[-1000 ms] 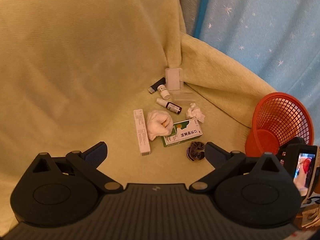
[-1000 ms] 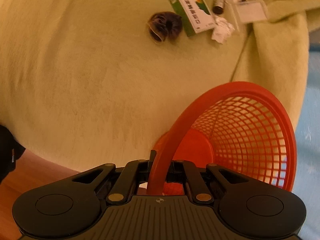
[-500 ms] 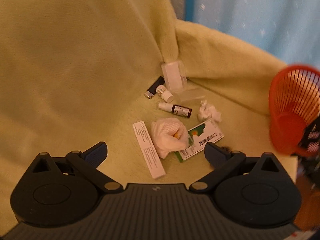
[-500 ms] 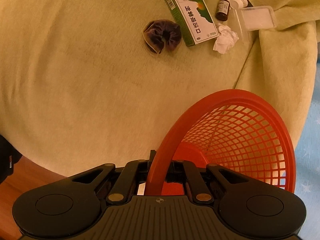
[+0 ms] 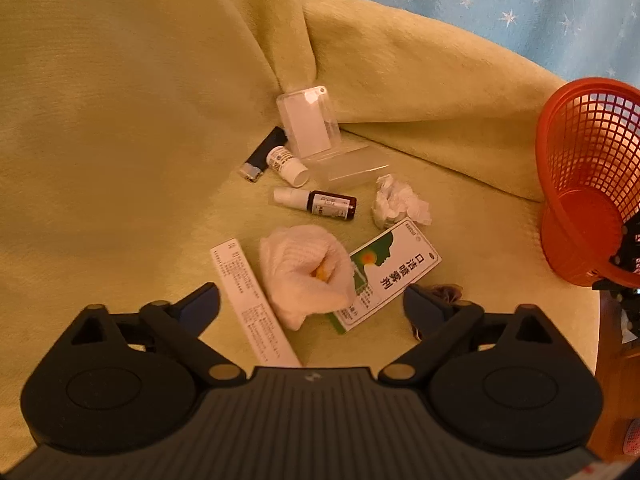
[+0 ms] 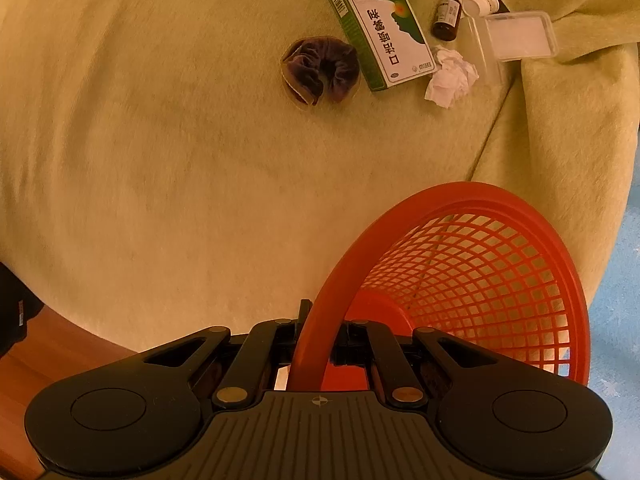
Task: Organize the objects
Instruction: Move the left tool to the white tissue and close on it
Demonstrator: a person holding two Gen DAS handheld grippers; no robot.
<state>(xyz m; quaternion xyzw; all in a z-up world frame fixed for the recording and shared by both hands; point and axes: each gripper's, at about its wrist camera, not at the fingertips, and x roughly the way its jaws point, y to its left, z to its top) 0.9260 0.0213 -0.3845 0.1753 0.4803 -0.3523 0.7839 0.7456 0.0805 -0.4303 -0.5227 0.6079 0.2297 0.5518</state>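
At basket [image 6: 460,216] rim, right gripper [image 6: 316,336] clamped (cushion [image 6: 168,168] alongside)

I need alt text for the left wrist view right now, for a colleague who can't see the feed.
The open left gripper, its fingers just narrowing slightly with nothing held, hovers over clutter on a yellow-green blanket: a white rolled cloth between a long white box and a green-and-white medicine box. Behind lie small bottles and crumpled tissue; an orange mesh basket sits right.

A yellow-green blanket [image 5: 120,128] is covering the seat. Lying on it are a green box [image 5: 394,272], a white cloth [image 5: 304,276], a long white box [image 5: 252,300], two small bottles, a crumpled tissue [image 5: 396,206] and a dark scrunchie [image 6: 320,68].
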